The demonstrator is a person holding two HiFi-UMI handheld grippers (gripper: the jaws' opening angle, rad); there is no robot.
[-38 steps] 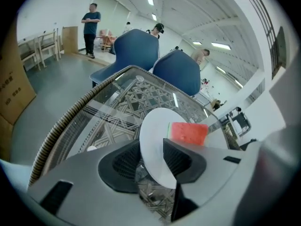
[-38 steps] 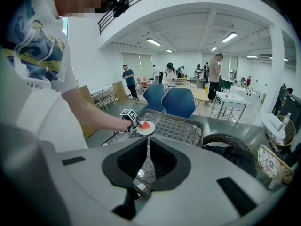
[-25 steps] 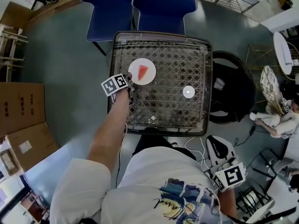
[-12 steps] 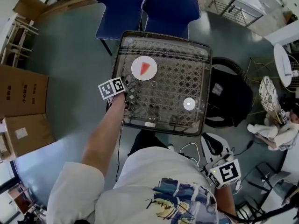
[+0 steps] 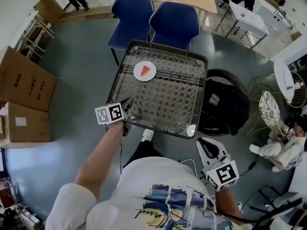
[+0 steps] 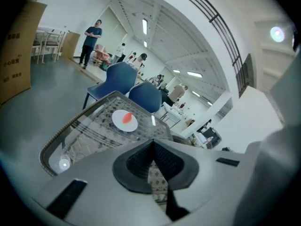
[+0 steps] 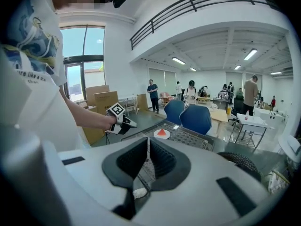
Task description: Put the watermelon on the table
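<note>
A red watermelon slice (image 5: 145, 70) lies on a white plate (image 5: 138, 75) at the far left of the glass-topped lattice table (image 5: 192, 95). My left gripper (image 5: 128, 103) hovers over the table's near left corner, well short of the plate, shut and empty. In the left gripper view the slice (image 6: 126, 117) lies far ahead of the closed pads (image 6: 141, 161). My right gripper (image 5: 203, 143) hangs off the table's near right corner, by my body, shut with nothing in it. The right gripper view shows the slice (image 7: 162, 132) and the left gripper (image 7: 123, 123) beyond its own jaws.
Two blue chairs (image 5: 132, 13) (image 5: 175, 20) stand behind the table. A black round seat (image 5: 223, 102) sits at its right, cardboard boxes (image 5: 24, 85) at the left. A bright round glint (image 5: 191, 130) shows on the glass. People stand far back in the hall.
My left gripper has drawn back from beside the plate to the table's near left corner and risen. The slice stays on the plate. The right gripper shifted slightly.
</note>
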